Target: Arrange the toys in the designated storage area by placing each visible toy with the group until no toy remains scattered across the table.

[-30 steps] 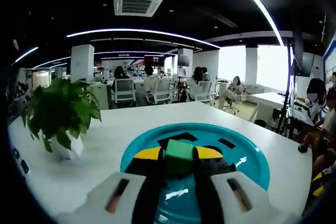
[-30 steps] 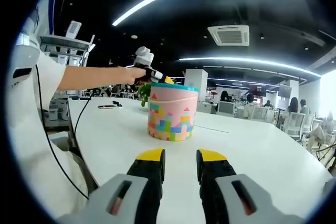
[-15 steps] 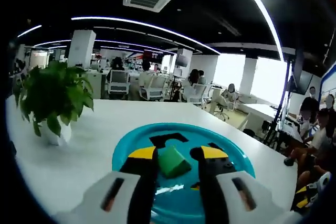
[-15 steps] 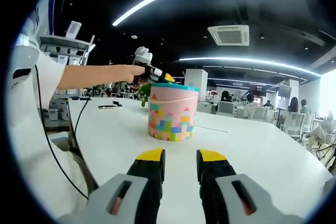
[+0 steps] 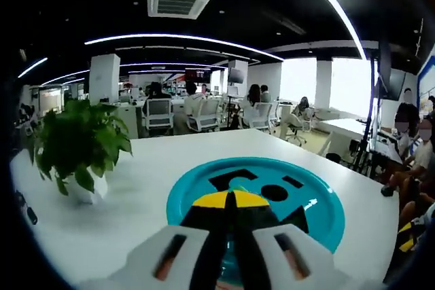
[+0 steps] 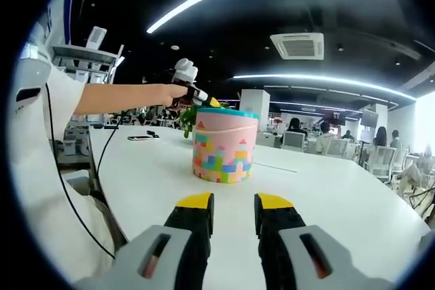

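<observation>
In the left gripper view, my left gripper (image 5: pixel 230 199) is shut, its yellow tips pressed together with nothing between them. It hovers just over the teal lid (image 5: pixel 319 216) of the toy bucket, which has black shape holes (image 5: pixel 235 180) cut in it. The right gripper view has the pink bucket (image 6: pixel 223 152) with coloured block prints standing on the white table (image 6: pixel 319 195). The left gripper (image 6: pixel 195 94), held by a hand, sits over its rim. My right gripper (image 6: pixel 233 202) is open and empty, low over the table short of the bucket.
A potted green plant (image 5: pixel 77 146) stands on the table left of the bucket. A dark phone (image 6: pixel 139 138) lies far back on the left. A person's arm (image 6: pixel 119 99) and white sleeve (image 6: pixel 41 100) reach in from the left. Office chairs and people fill the background.
The green block held between the left jaws tilted, then dropped out of sight at the lid; the left jaws have shut. The right gripper has not moved.
</observation>
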Tool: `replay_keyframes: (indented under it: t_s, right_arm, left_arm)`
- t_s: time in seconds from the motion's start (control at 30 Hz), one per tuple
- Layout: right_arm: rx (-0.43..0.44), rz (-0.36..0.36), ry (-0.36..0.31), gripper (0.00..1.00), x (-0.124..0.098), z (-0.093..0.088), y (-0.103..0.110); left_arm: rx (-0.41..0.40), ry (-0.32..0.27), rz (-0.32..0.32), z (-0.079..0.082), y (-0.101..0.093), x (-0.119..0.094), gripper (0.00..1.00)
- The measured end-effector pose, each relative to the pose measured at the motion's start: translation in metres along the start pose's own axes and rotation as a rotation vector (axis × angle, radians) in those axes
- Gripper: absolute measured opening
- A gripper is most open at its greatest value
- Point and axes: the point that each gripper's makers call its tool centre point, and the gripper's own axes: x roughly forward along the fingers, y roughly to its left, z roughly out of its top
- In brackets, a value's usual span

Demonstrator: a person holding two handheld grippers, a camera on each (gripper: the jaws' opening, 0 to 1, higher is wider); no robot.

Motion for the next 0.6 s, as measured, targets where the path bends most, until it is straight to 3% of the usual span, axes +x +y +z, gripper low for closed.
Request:
replay_keyframes:
  t_s: [0.07,0.1,0.3,0.33,0.37,0.4,0.43,0.47,0.5,0.57,0.6]
  right_arm:
    - [0.004,-0.006,0.0,0.24,0.0,-0.001,-0.002]
    - [0.005,-0.006,0.001,0.24,0.0,-0.001,-0.003]
    - [0.002,0.002,0.0,0.24,0.001,0.0,0.0]
    - [0.003,0.001,0.001,0.24,0.001,0.0,0.0]
    - [0.003,0.001,0.001,0.24,0.001,0.0,0.001]
    - [0.003,0.002,0.001,0.24,0.002,0.0,0.001]
    - [0.0,0.007,0.002,0.24,0.003,0.0,0.003]
    - [-0.001,0.009,0.003,0.24,0.003,0.0,0.003]
    - [-0.002,0.011,0.002,0.24,0.003,0.0,0.004]
    - [-0.003,0.012,-0.001,0.24,0.003,0.001,0.004]
    - [-0.002,0.011,-0.002,0.24,0.002,0.001,0.004]
  left_arm:
    - [-0.073,0.001,-0.034,-0.005,0.002,0.0,0.0]
    - [-0.062,0.004,-0.039,-0.006,0.001,-0.001,0.0]
    - [0.142,0.027,0.035,-0.002,0.011,0.0,0.0]
    - [0.212,0.088,-0.011,-0.013,0.0,0.004,0.01]
    - [0.187,0.048,0.01,-0.004,0.001,0.005,0.0]
    - [0.235,0.072,0.013,-0.006,0.001,0.004,0.0]
    - [0.285,0.1,0.058,-0.008,0.003,0.004,0.0]
    - [0.328,0.115,0.052,-0.01,0.0,0.004,0.0]
    - [0.357,0.145,0.006,-0.012,-0.005,0.007,0.0]
    - [0.316,0.156,0.04,-0.009,-0.001,0.007,0.0]
    - [0.336,0.133,0.029,-0.005,-0.002,0.005,0.01]
